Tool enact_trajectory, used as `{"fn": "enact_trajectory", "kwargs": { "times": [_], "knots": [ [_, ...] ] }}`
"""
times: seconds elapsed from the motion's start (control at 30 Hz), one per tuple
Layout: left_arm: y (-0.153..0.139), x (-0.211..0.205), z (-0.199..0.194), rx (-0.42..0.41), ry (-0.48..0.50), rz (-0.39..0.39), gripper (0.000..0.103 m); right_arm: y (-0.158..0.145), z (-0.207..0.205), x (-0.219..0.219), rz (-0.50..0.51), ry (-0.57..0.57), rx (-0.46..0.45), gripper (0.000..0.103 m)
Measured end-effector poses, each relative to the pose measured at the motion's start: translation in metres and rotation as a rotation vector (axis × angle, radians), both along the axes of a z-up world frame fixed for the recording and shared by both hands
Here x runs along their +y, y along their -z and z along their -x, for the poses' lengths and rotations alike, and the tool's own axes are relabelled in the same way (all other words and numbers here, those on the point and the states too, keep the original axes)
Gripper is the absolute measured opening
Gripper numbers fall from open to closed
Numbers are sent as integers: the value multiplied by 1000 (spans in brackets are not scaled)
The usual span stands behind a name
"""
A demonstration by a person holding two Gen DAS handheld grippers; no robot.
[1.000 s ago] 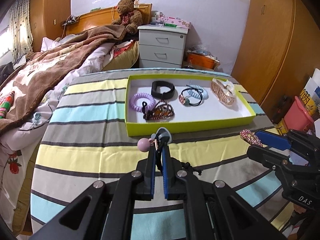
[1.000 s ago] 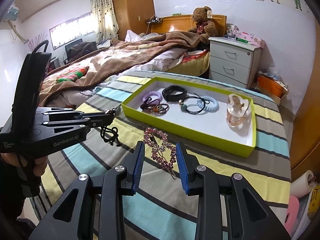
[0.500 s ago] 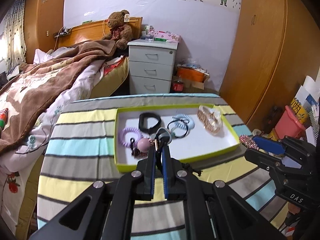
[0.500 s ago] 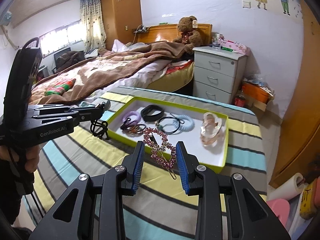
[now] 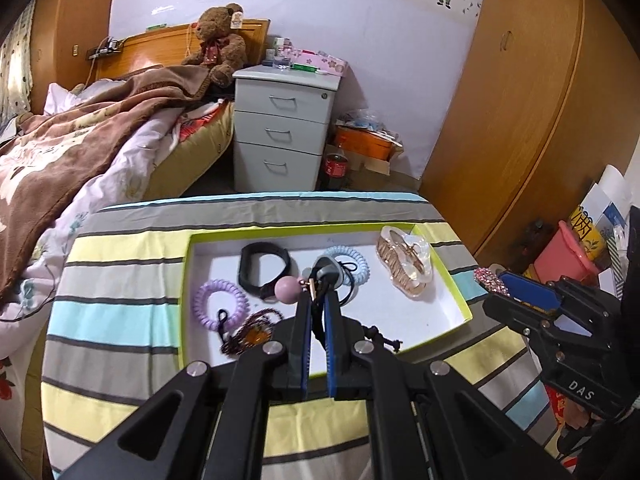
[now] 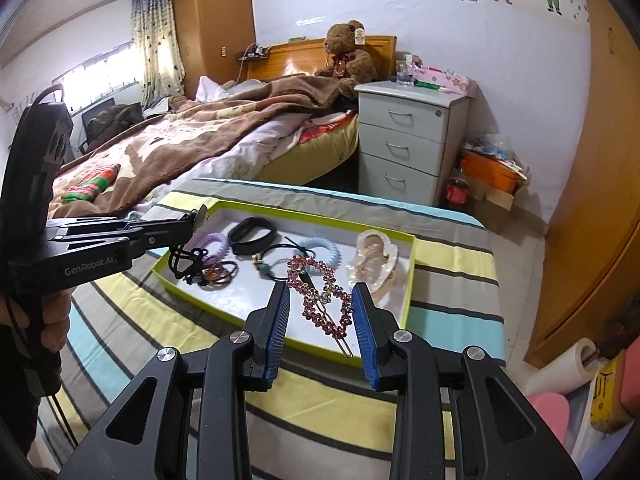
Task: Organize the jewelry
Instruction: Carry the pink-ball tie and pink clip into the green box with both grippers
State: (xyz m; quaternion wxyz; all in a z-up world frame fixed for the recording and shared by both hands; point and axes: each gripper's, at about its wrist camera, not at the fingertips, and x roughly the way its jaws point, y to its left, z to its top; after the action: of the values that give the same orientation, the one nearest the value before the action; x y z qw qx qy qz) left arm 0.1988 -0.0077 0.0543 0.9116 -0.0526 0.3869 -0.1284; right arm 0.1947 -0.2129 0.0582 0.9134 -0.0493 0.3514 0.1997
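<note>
Left gripper [image 5: 317, 300] jaws nearly closed on a black hair tie with pink bead [image 5: 286, 289], right gripper [image 6: 320, 312] jaws part-open, pinching a rhinestone heart clip [image 6: 320, 296]; both held above the green tray [image 6: 408, 280] on the striped tabletop [image 6: 452, 280]. Advisable: lower each over bare tray floor before release. Obstructions: purple coil tie [image 5: 220, 303], black band [image 5: 264, 262], claw clip [image 5: 406, 266], plus the neighbouring gripper.

Tray [image 5: 452, 284] mid-frame on table [image 5: 120, 280]; bed [image 5: 80, 152] upper left; drawers [image 5: 284, 128] behind; wardrobe [image 5: 540, 100] right.
</note>
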Motion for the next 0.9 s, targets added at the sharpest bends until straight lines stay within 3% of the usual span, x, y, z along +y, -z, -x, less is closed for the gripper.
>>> {"fn": "enact_trajectory", "kwargs": {
  "times": [0.4, 0.9],
  "knots": [
    [37, -24, -27, 83, 29, 0, 6, 31, -28, -21, 32, 16, 79, 33],
    [65, -29, -38, 145, 7, -32, 7, 55, -41, -5, 69, -61, 147, 33]
  ]
}}
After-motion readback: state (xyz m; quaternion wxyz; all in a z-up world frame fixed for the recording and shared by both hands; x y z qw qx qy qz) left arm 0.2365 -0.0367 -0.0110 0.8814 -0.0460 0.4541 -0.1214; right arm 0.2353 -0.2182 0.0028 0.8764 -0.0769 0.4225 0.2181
